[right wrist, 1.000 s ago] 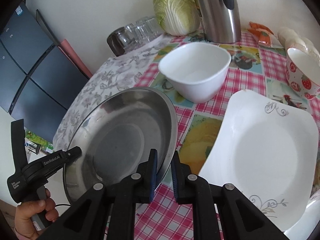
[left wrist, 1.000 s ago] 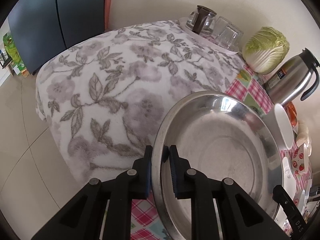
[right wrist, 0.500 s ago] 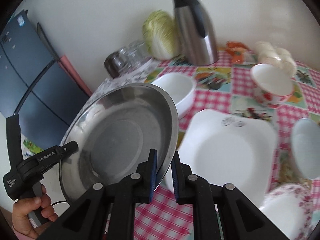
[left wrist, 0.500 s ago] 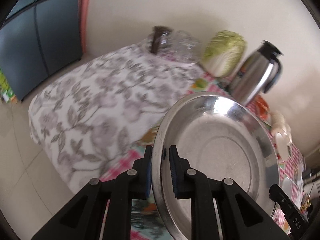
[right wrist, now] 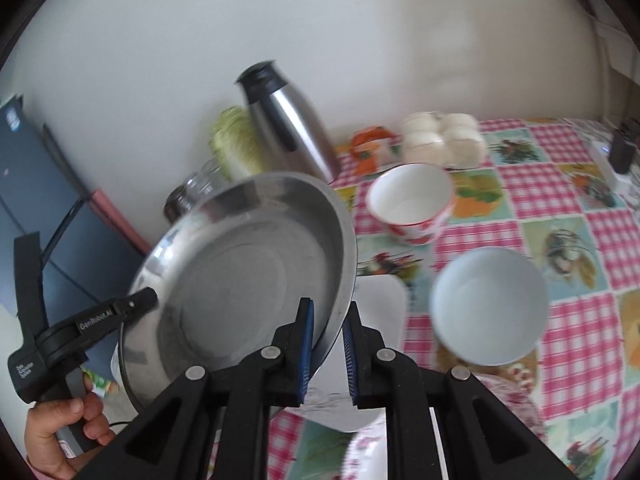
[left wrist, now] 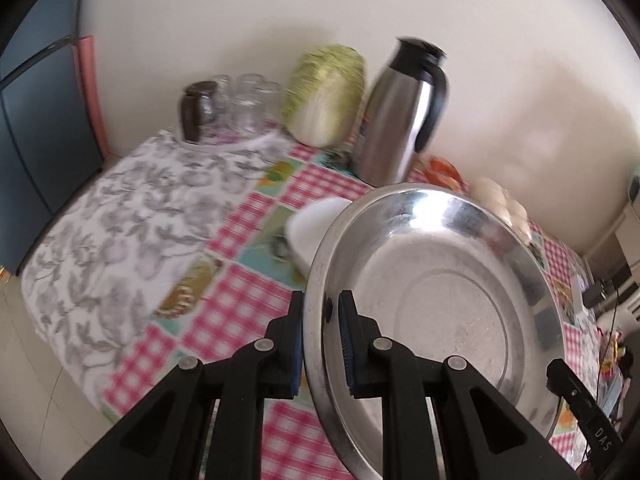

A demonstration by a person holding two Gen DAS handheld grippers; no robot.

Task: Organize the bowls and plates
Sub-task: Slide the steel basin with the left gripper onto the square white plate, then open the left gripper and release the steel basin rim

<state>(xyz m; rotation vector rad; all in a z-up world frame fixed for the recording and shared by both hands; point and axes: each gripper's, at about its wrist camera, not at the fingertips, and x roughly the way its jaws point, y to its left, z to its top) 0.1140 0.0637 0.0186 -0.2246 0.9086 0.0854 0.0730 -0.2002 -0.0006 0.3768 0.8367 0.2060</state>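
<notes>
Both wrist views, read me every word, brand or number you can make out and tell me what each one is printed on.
"GenRobot.AI": white print on the black left gripper, seen from the right wrist view.
"DAS": white letters on the black right gripper, seen from the left wrist view; the rest is cut off.
Small white print on the black handle in the person's hand: too small to read.
Round steel plate: no text.

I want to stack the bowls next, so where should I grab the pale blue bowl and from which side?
Take the pale blue bowl by its rim, coming down from above with one finger inside and one outside. It stands upright and open with a thin wall, and it looks too wide to span whole. The near edge seems freest; the strawberry bowl stands behind it.
</notes>
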